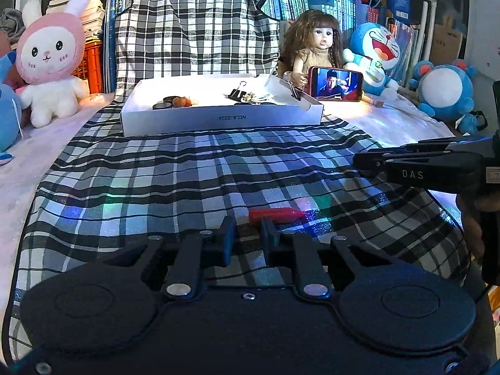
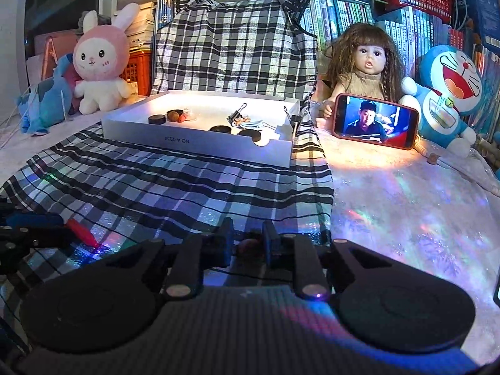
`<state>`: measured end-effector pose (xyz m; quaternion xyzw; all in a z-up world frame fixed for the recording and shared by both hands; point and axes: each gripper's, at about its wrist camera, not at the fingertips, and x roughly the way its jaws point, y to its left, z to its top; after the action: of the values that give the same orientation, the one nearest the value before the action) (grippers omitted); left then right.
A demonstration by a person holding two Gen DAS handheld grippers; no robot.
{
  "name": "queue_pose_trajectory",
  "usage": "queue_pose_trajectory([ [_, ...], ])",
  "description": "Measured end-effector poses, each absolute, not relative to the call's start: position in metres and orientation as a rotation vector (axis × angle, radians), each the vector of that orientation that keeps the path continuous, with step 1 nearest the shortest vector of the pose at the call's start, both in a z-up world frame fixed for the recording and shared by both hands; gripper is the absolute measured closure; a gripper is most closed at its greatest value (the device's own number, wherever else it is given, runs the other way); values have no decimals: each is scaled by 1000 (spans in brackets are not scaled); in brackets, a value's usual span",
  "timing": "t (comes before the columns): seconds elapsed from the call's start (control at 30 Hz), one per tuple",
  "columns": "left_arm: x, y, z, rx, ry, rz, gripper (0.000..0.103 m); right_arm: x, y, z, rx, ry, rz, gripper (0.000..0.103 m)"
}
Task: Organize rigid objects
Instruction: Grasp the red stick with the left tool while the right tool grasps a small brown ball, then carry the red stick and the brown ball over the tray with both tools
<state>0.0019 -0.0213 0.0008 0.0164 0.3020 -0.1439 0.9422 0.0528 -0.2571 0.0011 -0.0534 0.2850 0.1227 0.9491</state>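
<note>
My left gripper (image 1: 247,236) sits low over the plaid cloth (image 1: 200,175), jaws a narrow gap apart and closed on nothing; the red piece (image 1: 276,214) lies on the cloth just past the tips, its near end hidden behind the right-hand one. My right gripper (image 2: 248,240) has its jaws drawn in around a small brownish lump (image 2: 248,245), dark and half hidden; I can't tell what it is, nor whether the jaws truly pinch it.

From the right wrist the red piece (image 2: 82,232) shows at lower left, just beside the left tool.

Further out, one white tray (image 2: 200,143) rests on the cloth. Inside I count four dark discs from the right camera: one at the left (image 2: 156,119), one brown-topped beside it (image 2: 174,114), two toward the front (image 2: 220,129). One black binder clip (image 2: 238,113) lies inside, another (image 2: 293,120) grips the right wall. The pale clutter by the first clip is too small to make out.

Behind: one pink rabbit plush (image 2: 101,62), one doll (image 2: 365,65), one phone (image 2: 375,121) with its screen lit, one blue cat plush (image 2: 450,90). The left camera shows a second blue plush (image 1: 443,93), partly cut off.
</note>
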Motion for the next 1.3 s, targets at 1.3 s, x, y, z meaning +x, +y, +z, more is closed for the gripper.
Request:
queue_pose_trajectory([
  [1.3, 1, -53, -5, 64, 556, -286, 61, 39, -251, -10, -132, 591, 257, 78],
])
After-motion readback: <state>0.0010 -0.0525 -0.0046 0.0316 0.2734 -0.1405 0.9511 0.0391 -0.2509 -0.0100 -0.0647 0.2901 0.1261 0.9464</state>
